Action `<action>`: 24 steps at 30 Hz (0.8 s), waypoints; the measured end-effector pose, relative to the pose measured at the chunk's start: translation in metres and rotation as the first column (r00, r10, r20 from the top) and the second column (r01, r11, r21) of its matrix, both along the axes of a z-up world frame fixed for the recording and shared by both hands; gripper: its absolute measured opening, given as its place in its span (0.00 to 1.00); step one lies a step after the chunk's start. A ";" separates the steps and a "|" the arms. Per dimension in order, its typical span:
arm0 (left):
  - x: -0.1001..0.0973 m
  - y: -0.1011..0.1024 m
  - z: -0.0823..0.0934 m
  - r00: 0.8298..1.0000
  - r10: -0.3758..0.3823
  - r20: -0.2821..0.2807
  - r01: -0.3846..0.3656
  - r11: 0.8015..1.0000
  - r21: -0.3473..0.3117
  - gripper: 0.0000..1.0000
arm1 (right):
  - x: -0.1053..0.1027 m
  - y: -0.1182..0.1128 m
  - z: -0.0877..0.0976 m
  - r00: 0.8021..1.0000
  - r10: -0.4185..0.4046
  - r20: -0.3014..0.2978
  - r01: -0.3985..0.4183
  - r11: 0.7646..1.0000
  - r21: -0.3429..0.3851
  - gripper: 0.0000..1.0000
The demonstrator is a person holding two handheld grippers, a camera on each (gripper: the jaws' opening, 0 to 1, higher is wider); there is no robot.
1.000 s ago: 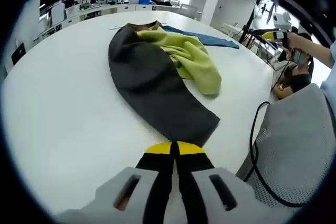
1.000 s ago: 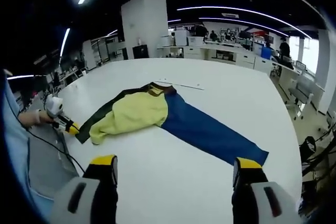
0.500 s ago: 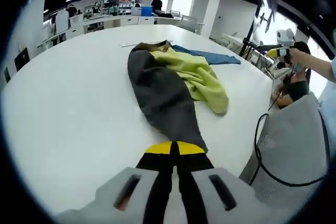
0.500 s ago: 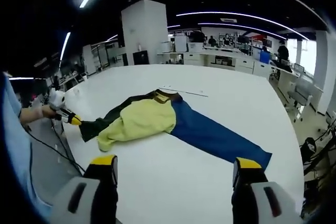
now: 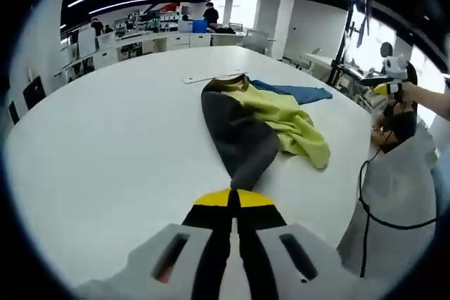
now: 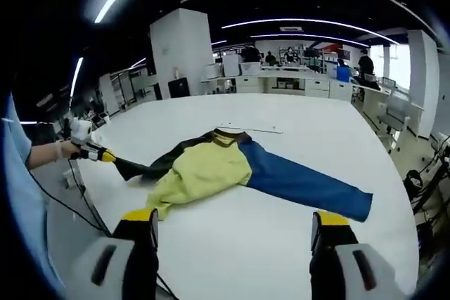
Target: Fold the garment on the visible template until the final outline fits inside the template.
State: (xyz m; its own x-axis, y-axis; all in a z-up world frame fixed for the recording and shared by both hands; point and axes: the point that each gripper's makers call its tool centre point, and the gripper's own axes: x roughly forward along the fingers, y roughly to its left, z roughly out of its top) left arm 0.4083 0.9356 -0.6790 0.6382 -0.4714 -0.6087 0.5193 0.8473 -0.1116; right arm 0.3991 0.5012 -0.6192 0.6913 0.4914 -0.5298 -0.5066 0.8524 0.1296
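A pair of trousers lies on the white round table (image 5: 105,145), with a dark grey leg (image 5: 239,135), a blue leg (image 5: 299,93) and a yellow-green part (image 5: 292,123) bunched between them. My left gripper (image 5: 233,199) is shut on the hem of the grey leg, which stretches taut from its jaws. In the right gripper view the left gripper (image 6: 105,155) holds that grey leg (image 6: 158,165) out past the table's left edge, beside the yellow-green part (image 6: 207,170) and the flat blue leg (image 6: 302,184). My right gripper (image 6: 235,219) hangs open above the near table edge, holding nothing.
A thin pale strip (image 6: 249,129) lies just beyond the brown waistband (image 6: 225,137). A grey mesh chair (image 5: 397,209) with a black cable (image 5: 365,194) stands by the table's edge. A white pillar (image 6: 176,50) and desks with people fill the background.
My left gripper has drawn the grey leg outward, so it is now narrower and stretched, its hem off the table. The right gripper stays open.
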 end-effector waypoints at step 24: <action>0.047 0.132 -0.015 0.994 0.090 -0.066 -0.089 0.996 0.011 0.00 | 0.013 0.045 0.003 1.000 -0.003 -0.010 0.003 1.000 -0.030 0.90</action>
State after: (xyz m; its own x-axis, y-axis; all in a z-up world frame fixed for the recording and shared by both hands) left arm 0.4548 1.0681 -0.6936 0.6357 -0.4091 -0.6547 0.4328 0.8911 -0.1366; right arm 0.4122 0.5457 -0.6162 0.6876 0.4727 -0.5512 -0.5026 0.8577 0.1086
